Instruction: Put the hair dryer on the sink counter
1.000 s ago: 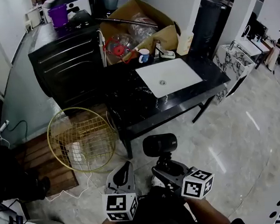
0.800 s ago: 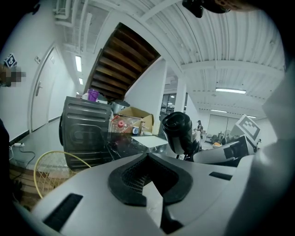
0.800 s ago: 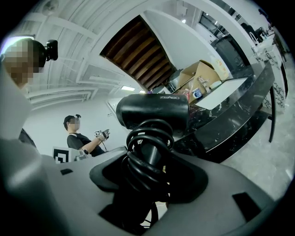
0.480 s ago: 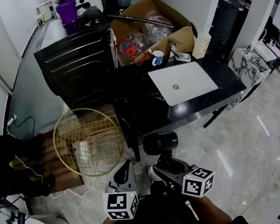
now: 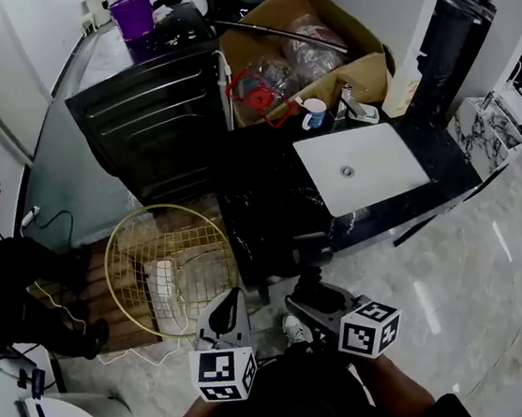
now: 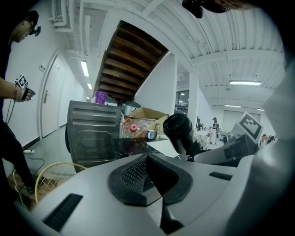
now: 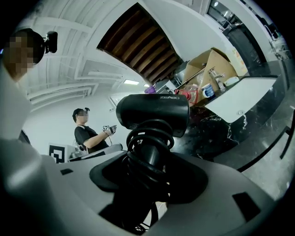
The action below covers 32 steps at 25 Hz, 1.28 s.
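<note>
Glossy pale marble-look floor (image 5: 460,292), open-plan room. Left gripper (image 6: 147,177) is held nearest, jaws closed together, nothing between them. Right gripper (image 7: 147,184) is held beside it, jaws spread wide and clamped on the handle of the black hair dryer (image 7: 152,113), cord coiled round the handle. Dryer is carried in the air by the near edge of the black marble sink counter (image 5: 270,202), not resting on it. Round gold wire basket (image 5: 170,271) is set on the floor left of the counter. White rectangular basin (image 5: 360,167) is sunk in the counter's right part. Open cardboard box (image 5: 334,33) and black ribbed cabinet (image 5: 150,113) are placed behind.
</note>
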Motion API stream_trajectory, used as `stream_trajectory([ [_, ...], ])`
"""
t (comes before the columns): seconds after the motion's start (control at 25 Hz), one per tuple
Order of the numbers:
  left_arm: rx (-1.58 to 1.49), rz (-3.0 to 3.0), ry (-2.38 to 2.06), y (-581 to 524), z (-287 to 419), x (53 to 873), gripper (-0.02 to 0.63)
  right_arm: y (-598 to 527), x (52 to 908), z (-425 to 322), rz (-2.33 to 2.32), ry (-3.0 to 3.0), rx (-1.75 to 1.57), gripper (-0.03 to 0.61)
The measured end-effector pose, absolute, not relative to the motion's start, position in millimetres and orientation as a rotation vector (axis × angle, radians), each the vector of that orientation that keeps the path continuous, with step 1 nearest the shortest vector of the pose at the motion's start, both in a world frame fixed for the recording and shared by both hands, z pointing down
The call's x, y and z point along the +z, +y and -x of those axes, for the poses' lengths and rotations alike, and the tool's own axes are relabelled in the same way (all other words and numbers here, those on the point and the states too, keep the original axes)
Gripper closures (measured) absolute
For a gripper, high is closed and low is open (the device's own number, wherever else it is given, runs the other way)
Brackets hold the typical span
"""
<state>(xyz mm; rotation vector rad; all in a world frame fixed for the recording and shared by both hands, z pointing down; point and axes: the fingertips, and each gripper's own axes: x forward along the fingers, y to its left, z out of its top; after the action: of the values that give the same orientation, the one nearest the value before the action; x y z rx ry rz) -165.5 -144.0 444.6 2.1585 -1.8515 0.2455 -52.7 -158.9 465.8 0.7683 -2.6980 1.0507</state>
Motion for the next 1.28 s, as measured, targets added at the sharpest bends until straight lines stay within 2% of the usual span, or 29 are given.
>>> stream_trajectory([
  [0.48, 0.292, -2.024, -1.991, -199, 198, 442, 0.607, -245, 472, 98, -0.666, -2.63, 0.949, 0.313],
  [1.28, 0.383, -1.798, -2.098, -283, 230, 475, 0.607, -347, 536, 155, -0.558, -2.407, 0.812, 0.313],
])
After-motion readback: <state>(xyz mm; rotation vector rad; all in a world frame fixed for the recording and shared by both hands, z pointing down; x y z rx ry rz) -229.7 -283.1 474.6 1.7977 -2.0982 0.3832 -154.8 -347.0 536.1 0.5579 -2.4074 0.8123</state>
